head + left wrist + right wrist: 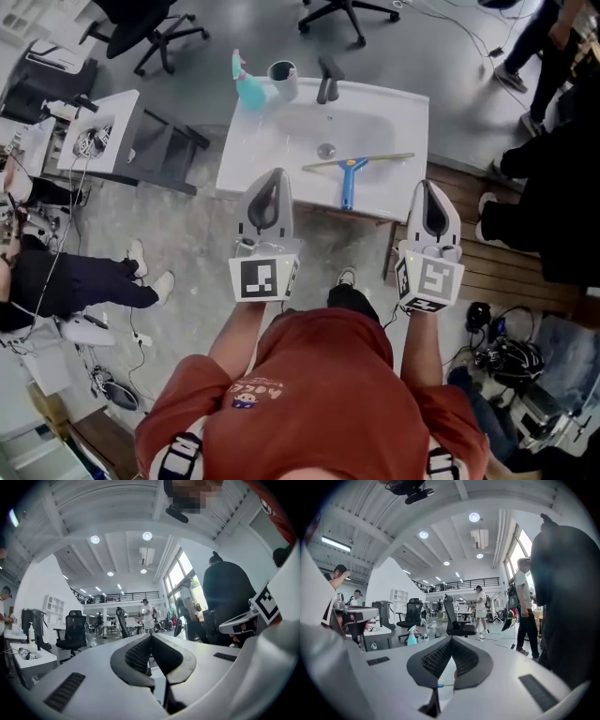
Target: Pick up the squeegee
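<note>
The squeegee [349, 178], with a blue handle and a long pale blade, lies across the front right of the white sink basin [272, 141]. Both grippers hover in front of the sink's near edge, pointing at it. My left gripper [272, 174] is shut and empty, just left of the squeegee's blade end. My right gripper [427, 186] is shut and empty too, off the sink's right front corner. In the left gripper view the left gripper [150, 637] has its jaws together at the tip. The right gripper view shows my right gripper [451, 640] with jaws together, and a sliver of the squeegee [439, 685] below them.
A teal spray bottle [247, 86], a cup [282, 80] and the dark faucet [326, 82] stand along the sink's back edge. People stand on the wooden platform [497, 262] at the right. A seated person [75, 281] and a white side table [98, 131] are at the left. Office chairs [150, 33] stand behind.
</note>
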`<state>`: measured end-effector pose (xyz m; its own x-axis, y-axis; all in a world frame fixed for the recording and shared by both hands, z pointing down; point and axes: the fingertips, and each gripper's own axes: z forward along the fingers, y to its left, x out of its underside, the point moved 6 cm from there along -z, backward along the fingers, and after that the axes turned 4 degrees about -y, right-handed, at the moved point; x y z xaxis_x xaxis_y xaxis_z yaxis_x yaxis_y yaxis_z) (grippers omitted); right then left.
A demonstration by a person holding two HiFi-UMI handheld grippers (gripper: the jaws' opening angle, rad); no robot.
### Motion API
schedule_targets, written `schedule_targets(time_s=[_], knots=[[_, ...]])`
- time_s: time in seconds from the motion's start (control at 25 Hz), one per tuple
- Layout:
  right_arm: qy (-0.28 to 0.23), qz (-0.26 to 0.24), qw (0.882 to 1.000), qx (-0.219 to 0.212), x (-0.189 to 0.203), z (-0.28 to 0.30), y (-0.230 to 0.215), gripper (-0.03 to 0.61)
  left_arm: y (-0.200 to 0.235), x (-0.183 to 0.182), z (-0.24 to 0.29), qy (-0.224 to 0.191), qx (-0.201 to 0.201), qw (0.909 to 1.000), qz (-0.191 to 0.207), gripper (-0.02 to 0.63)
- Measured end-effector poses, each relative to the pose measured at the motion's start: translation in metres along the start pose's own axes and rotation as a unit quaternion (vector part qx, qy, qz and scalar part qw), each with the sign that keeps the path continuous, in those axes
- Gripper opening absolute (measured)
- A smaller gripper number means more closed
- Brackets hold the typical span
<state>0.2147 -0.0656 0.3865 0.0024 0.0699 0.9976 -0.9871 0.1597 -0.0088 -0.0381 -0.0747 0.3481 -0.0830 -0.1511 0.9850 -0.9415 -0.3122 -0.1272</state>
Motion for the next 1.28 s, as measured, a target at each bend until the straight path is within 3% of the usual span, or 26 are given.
schedule_targets(time_s=[0.36,0.72,1.28], knots=[[0.006,-0.006,1.0,0.002,0.001,0.058,0.009,0.008,0.03,0.021,0.048,0.0,0.006,0.9998,-0.02,0.017],[0.022,-0.026,0.999,0.043,0.0,0.111,0.055,0.008,0.088,0.047,0.1,-0.012,0.056,0.998,-0.027,0.017],[0.081,-0.036,0.994,0.058,0.033,0.173,0.085,0.008,0.136,0.101,0.14,0.021,0.085,0.9944,-0.059,0.017]])
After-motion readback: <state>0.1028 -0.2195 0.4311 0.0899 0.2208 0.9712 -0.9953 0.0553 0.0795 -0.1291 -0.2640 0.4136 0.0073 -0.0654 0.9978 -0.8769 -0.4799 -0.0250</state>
